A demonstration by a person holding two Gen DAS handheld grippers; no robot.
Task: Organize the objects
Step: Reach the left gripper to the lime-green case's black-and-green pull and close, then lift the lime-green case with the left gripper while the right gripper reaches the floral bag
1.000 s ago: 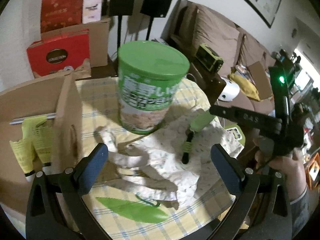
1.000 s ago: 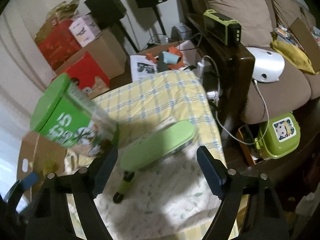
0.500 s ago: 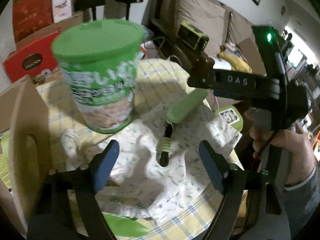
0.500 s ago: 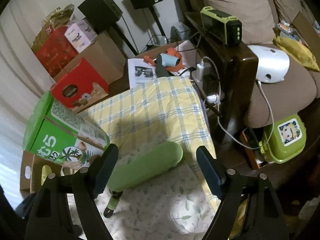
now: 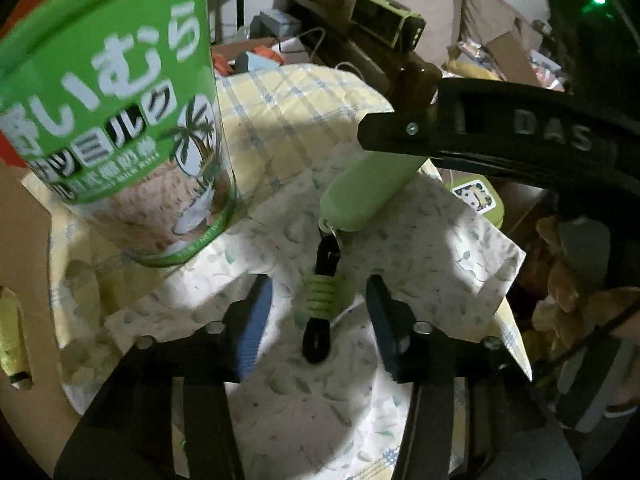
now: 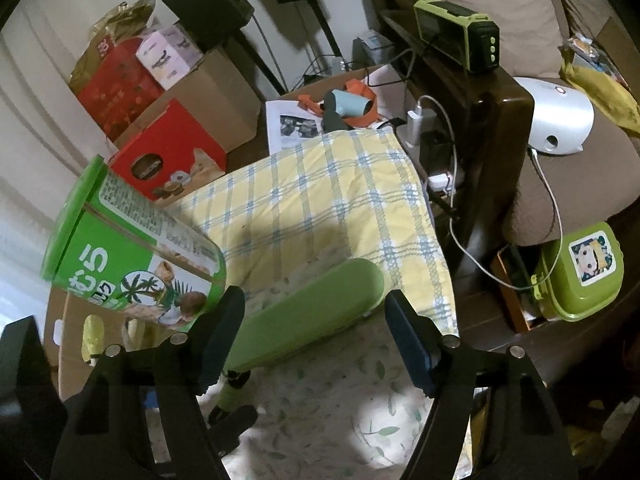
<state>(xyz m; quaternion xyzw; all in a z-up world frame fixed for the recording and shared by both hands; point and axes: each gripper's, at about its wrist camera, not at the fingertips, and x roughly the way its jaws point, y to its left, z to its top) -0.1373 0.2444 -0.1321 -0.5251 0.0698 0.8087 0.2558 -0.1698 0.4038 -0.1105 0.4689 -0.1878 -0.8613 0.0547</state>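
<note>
A long green case (image 5: 360, 196) with a black strap wound in green cord (image 5: 322, 300) lies on a white leaf-print cloth (image 5: 320, 400). My left gripper (image 5: 318, 320) points down over the strap. Its jaws are closing with the strap between them, and a gap shows on both sides. My right gripper (image 6: 316, 336) straddles the green case (image 6: 308, 320). Its jaws are closing too, and the pads stand apart from the case. A tall green can (image 5: 112, 100) stands upright to the left on the cloth's edge, also the green can (image 6: 132, 256) in the right wrist view.
A yellow plaid tablecloth (image 6: 320, 208) covers the table. A cardboard box (image 6: 68, 320) with yellow shuttlecocks (image 6: 92, 336) sits at the left. Red boxes (image 6: 168, 160) stand behind it. A dark wooden armrest (image 6: 492, 128) and a green lunch box (image 6: 580, 272) lie to the right.
My left gripper has come down and forward over the strap, and its jaws have narrowed a lot. The right gripper's jaws have narrowed a little around the green case.
</note>
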